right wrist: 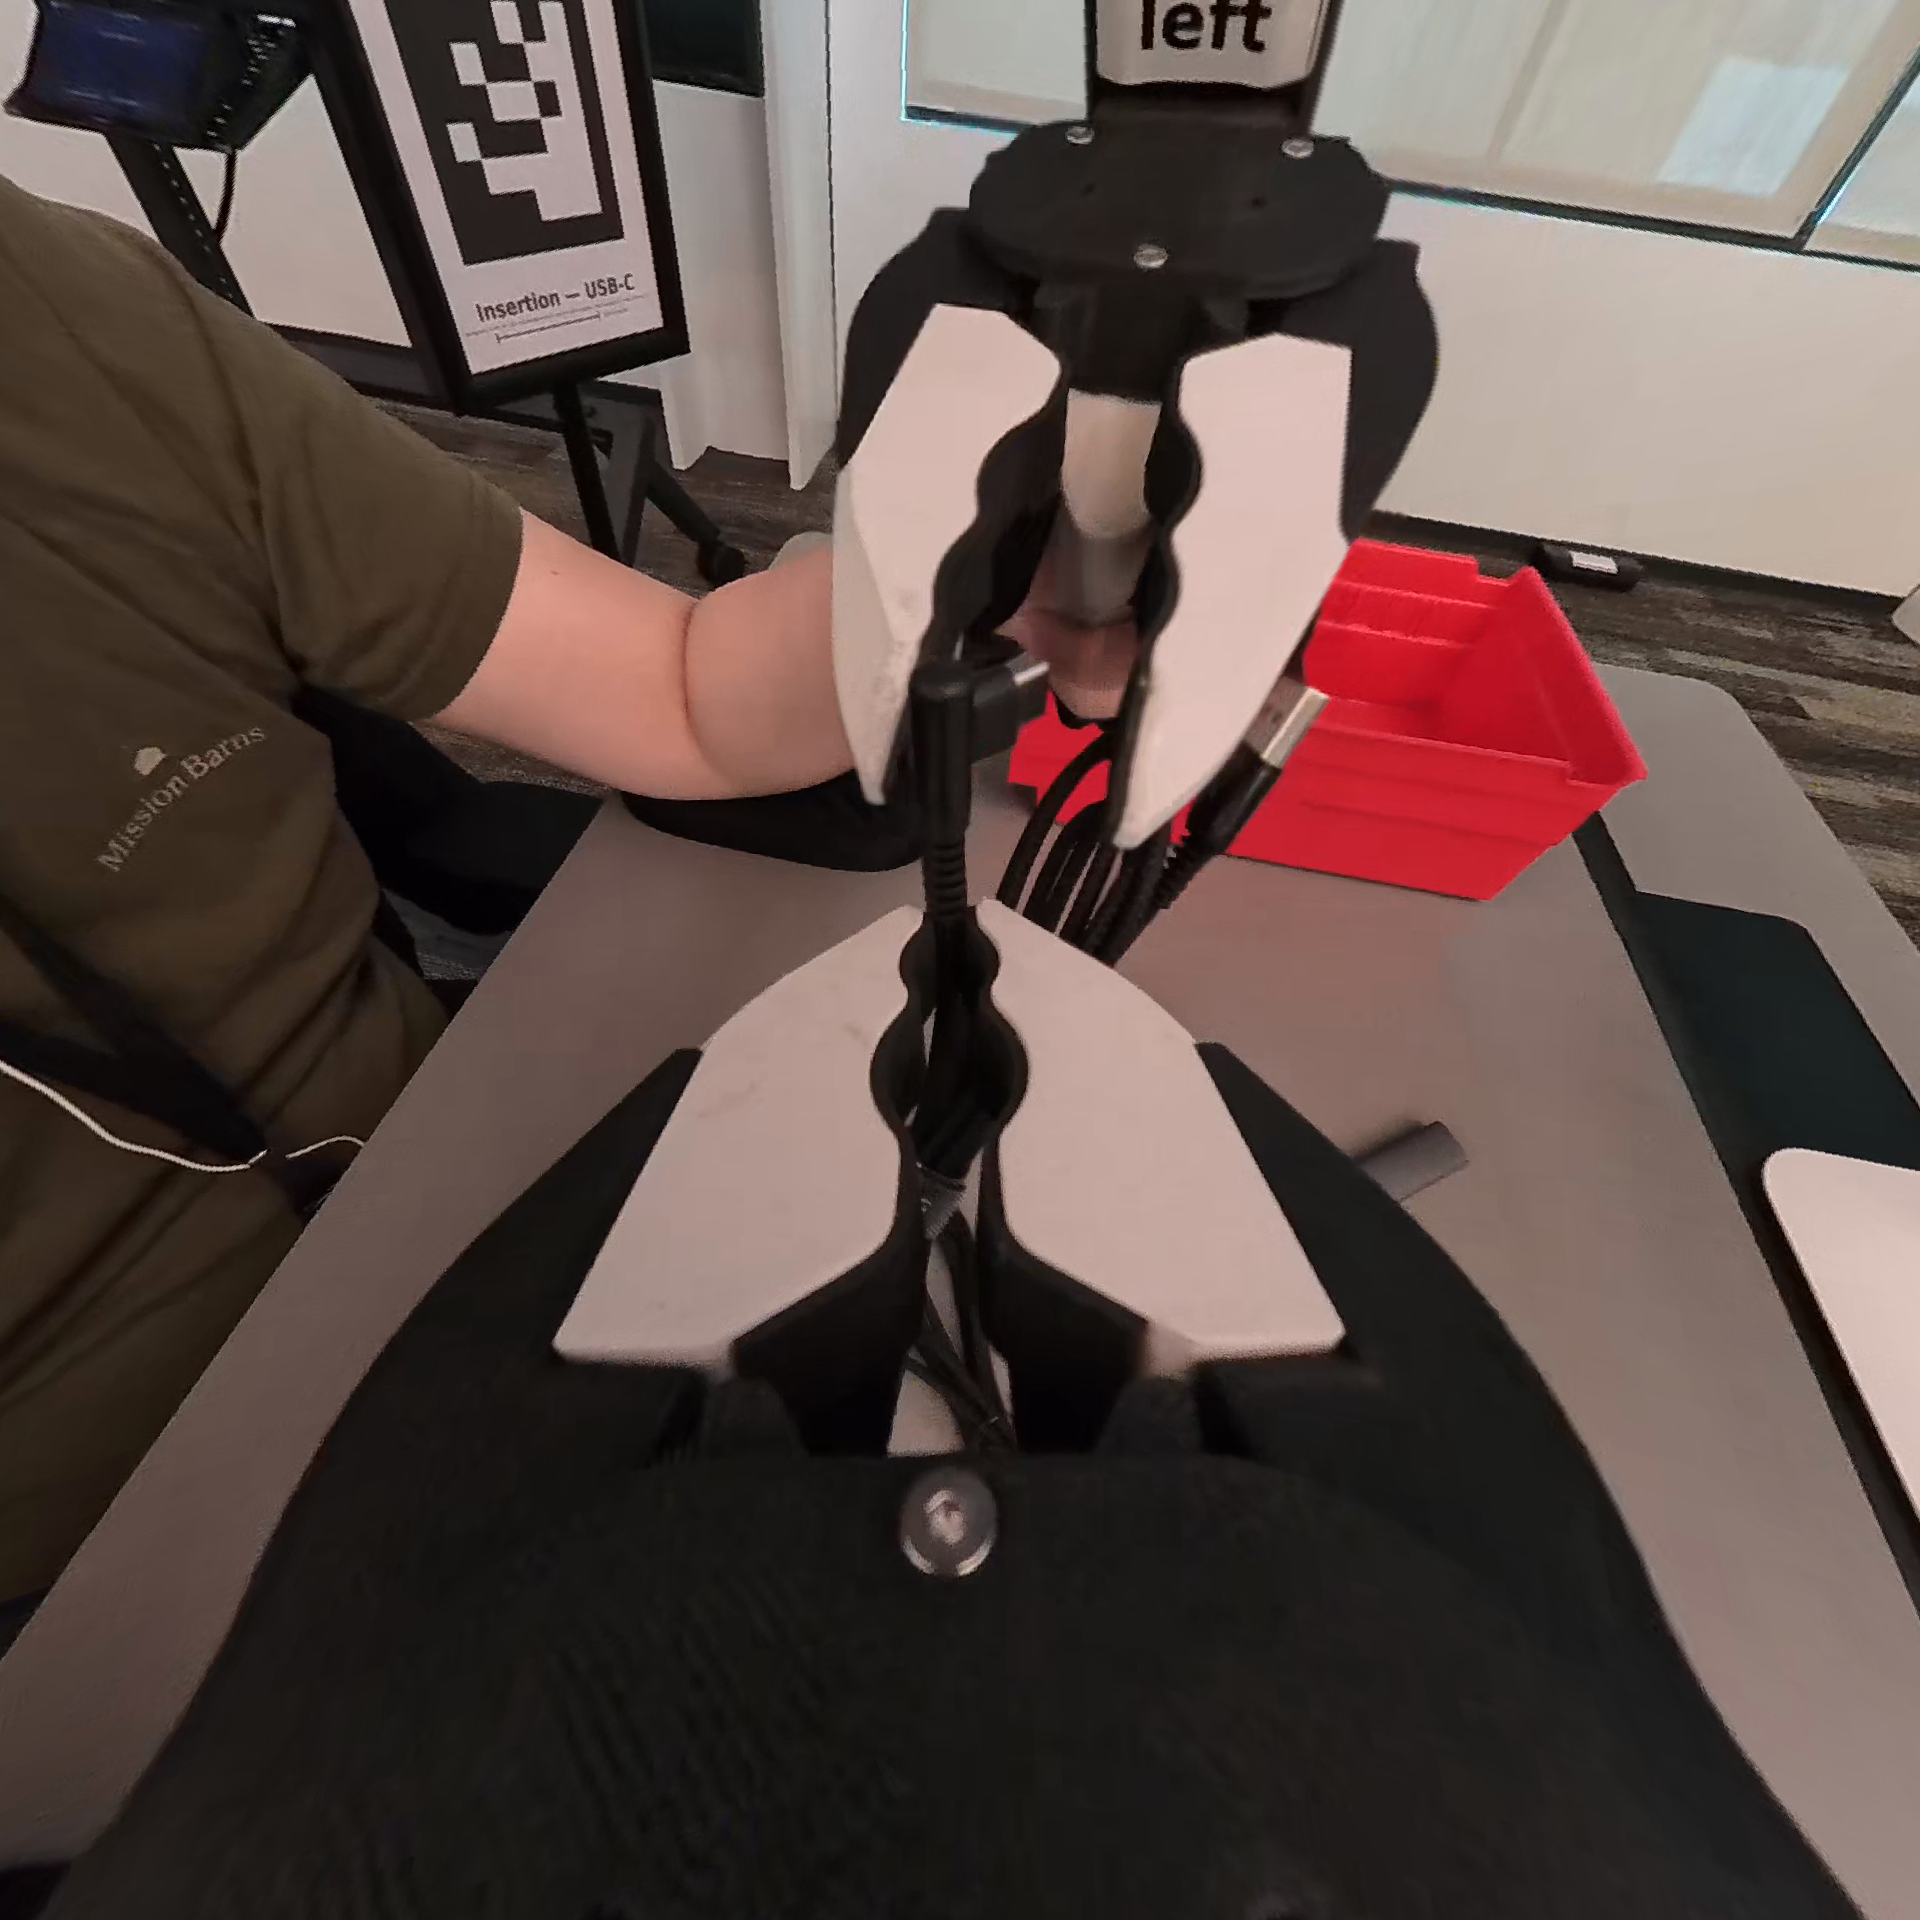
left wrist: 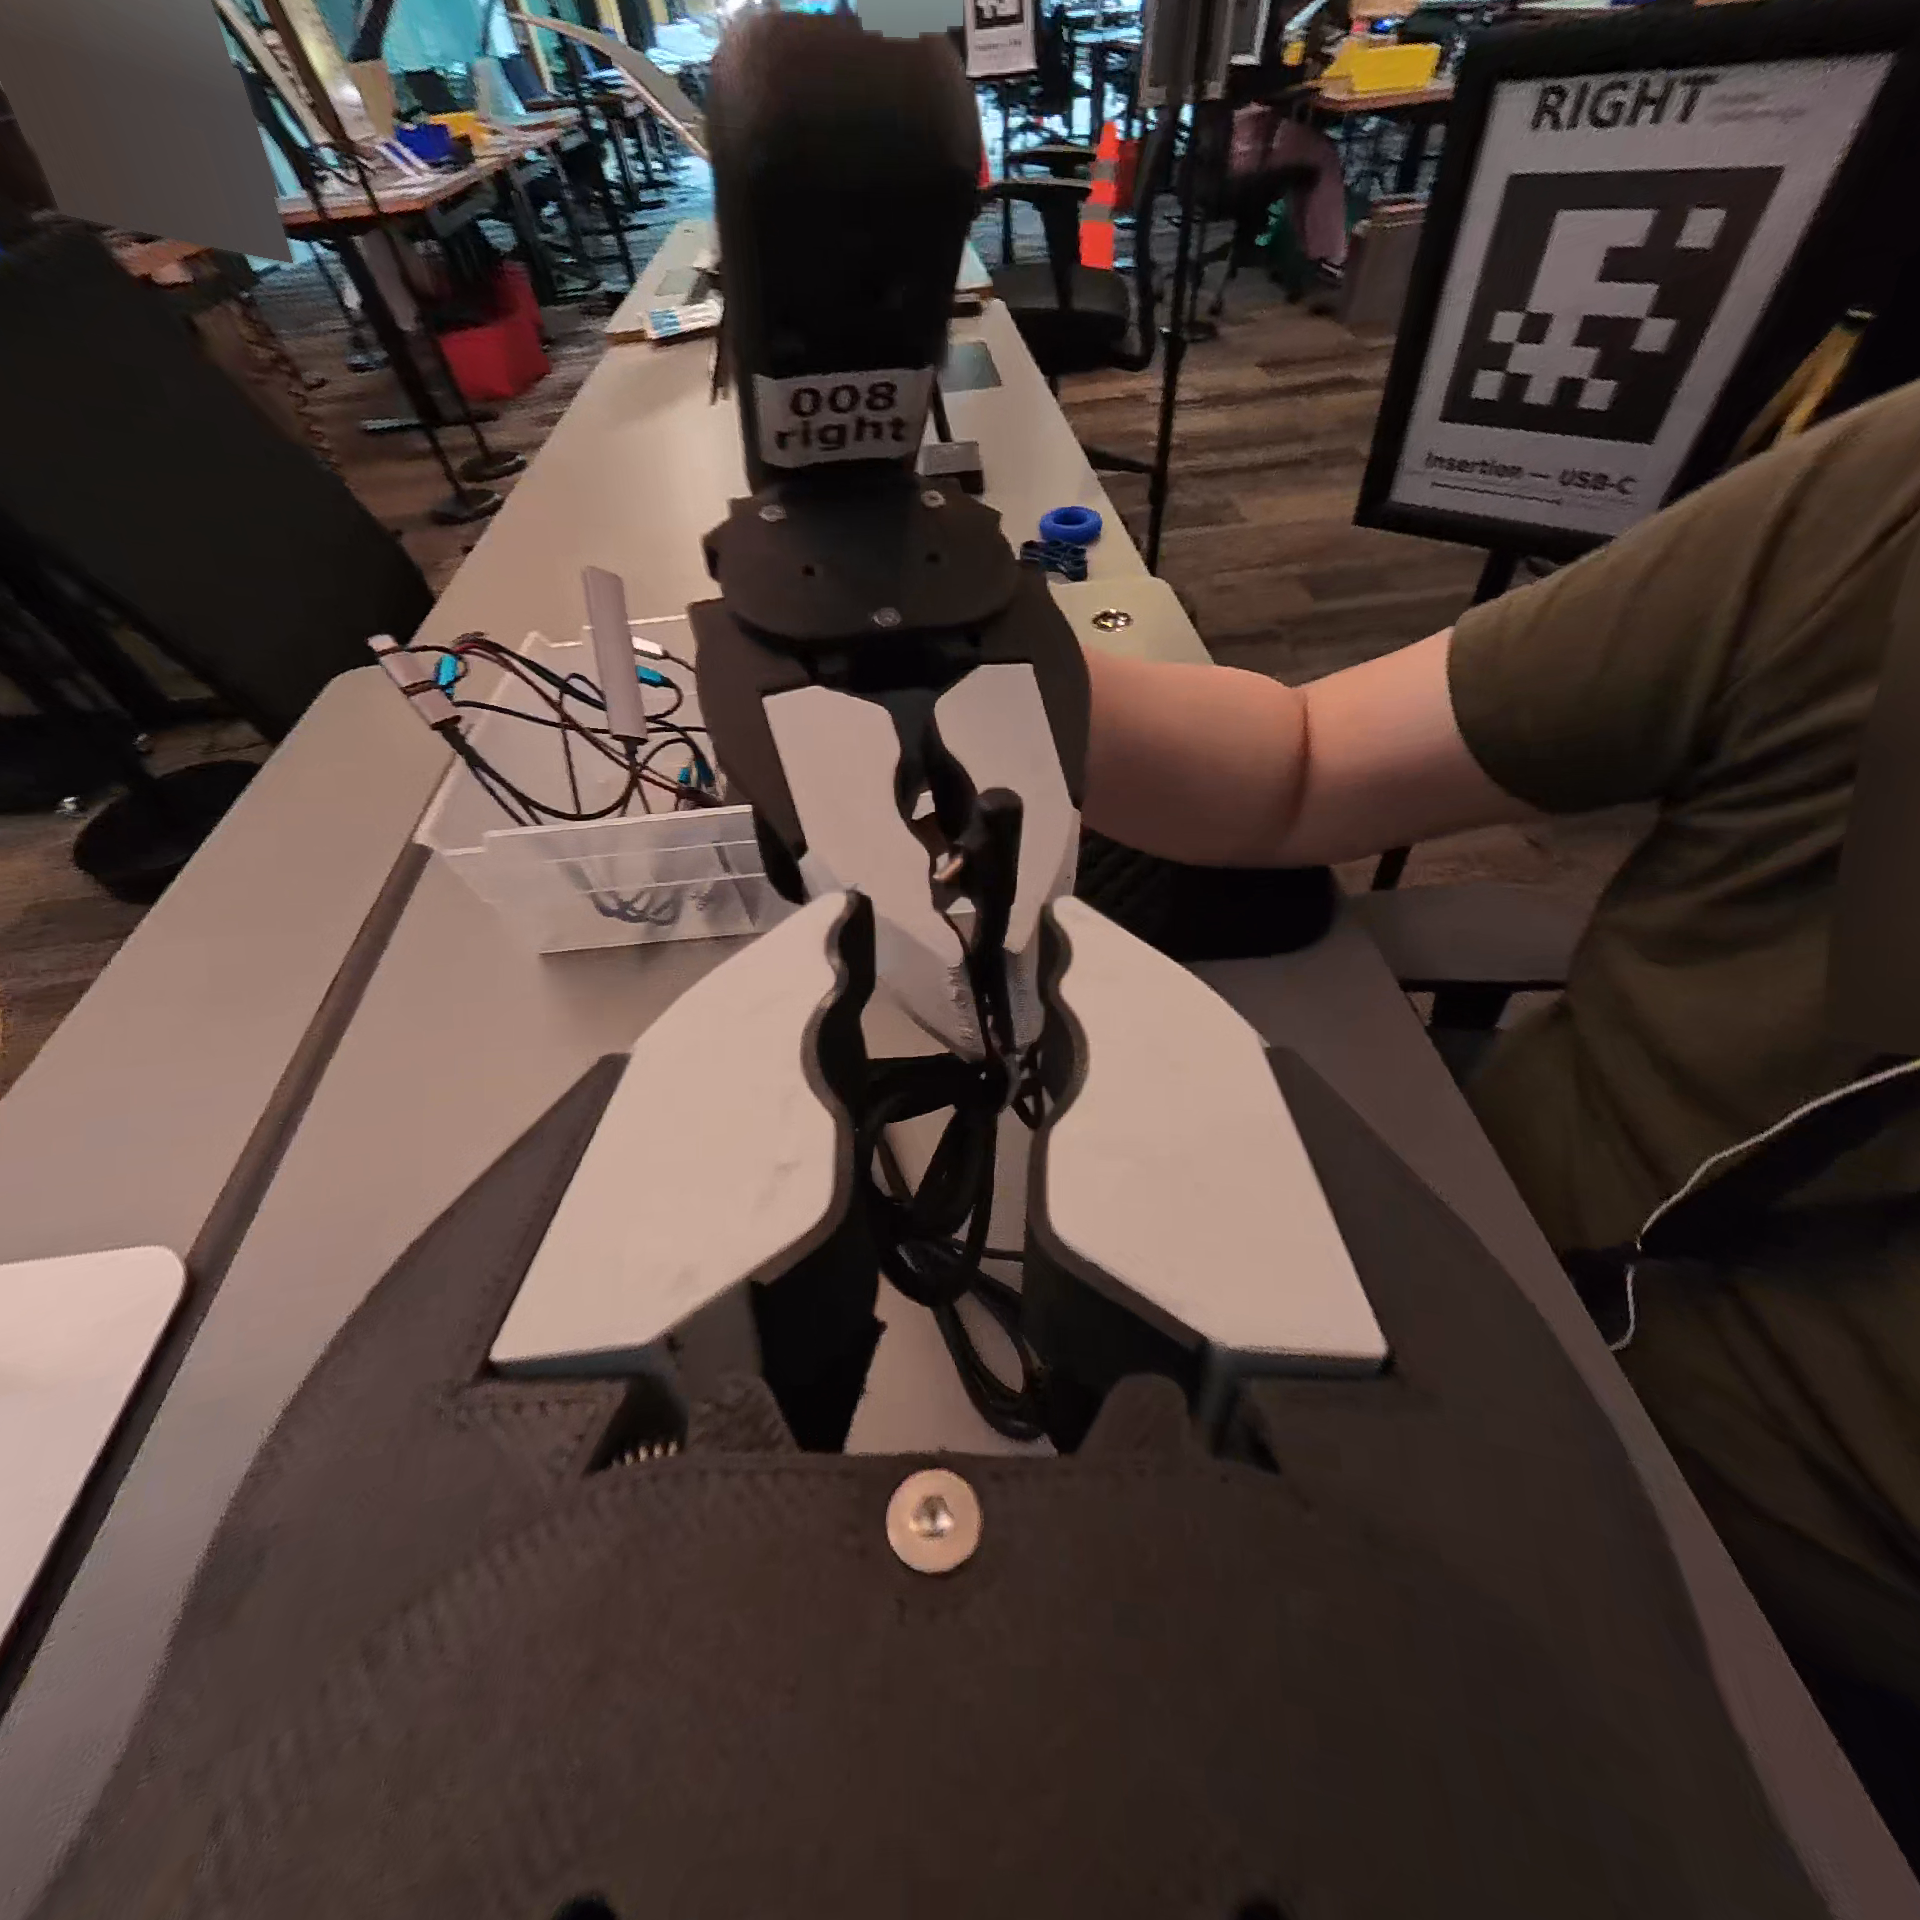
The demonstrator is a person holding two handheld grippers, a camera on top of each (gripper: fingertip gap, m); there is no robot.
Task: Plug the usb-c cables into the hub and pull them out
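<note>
My left gripper (left wrist: 951,920) is shut on a slim silver hub (left wrist: 928,987), held above the grey table (left wrist: 343,1039). In the right wrist view the left gripper (right wrist: 1003,805) holds the hub (right wrist: 1107,488) upright, and black cables (right wrist: 1060,852) hang below it. My right gripper (right wrist: 951,914) is shut on a black USB-C cable (right wrist: 943,810) just below its angled plug (right wrist: 982,691). The plug's bare metal tip points at the hub's lower end, close to it and outside it. From the left wrist view the right gripper (left wrist: 935,821) faces me with that plug (left wrist: 982,842).
A clear box (left wrist: 613,821) of spare cables and hubs stands left of the grippers. A red bin (right wrist: 1455,748) sits behind the left gripper. A braided cable with a silver plug (right wrist: 1283,727) sticks out beside it. A white pad (right wrist: 1860,1299), a person's arm (left wrist: 1247,769) and a marker sign (left wrist: 1600,291) border the space. The tips of both grippers are at nearly the same place.
</note>
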